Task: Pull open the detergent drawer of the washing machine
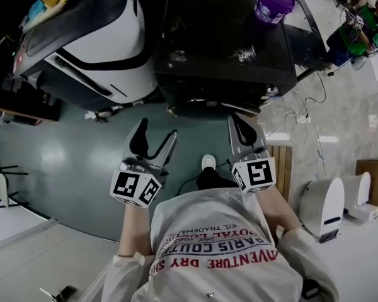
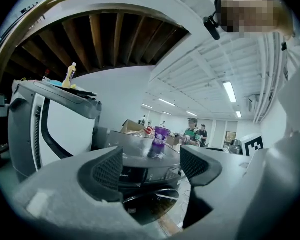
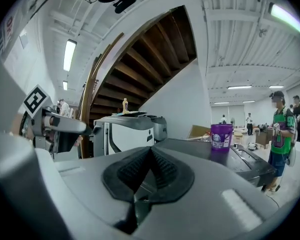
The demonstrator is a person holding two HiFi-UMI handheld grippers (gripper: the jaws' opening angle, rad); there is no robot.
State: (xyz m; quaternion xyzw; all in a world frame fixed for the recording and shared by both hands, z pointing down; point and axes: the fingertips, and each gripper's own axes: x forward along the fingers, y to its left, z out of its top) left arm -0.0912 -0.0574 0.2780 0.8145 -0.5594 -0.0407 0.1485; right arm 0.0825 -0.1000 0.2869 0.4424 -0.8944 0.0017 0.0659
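A black washing machine (image 1: 227,49) stands ahead of me, and a purple cup (image 1: 274,2) sits on its top. Its front panel (image 2: 140,174) and round door (image 2: 150,204) show between the left jaws; the detergent drawer cannot be made out. My left gripper (image 1: 156,137) hovers open and empty, short of the machine's lower left front. Beside it, my right gripper (image 1: 240,123) is shut on nothing, close to the machine's front edge. In the right gripper view the shut right gripper (image 3: 150,171) points across the machine's top (image 3: 205,151) and the cup (image 3: 221,135).
A white machine (image 1: 88,36) stands tilted to the left of the washer. Cables (image 1: 302,118), a wooden board (image 1: 283,168) and white devices (image 1: 324,206) lie on the floor at right. A person in a green shirt (image 1: 359,30) stands at far right.
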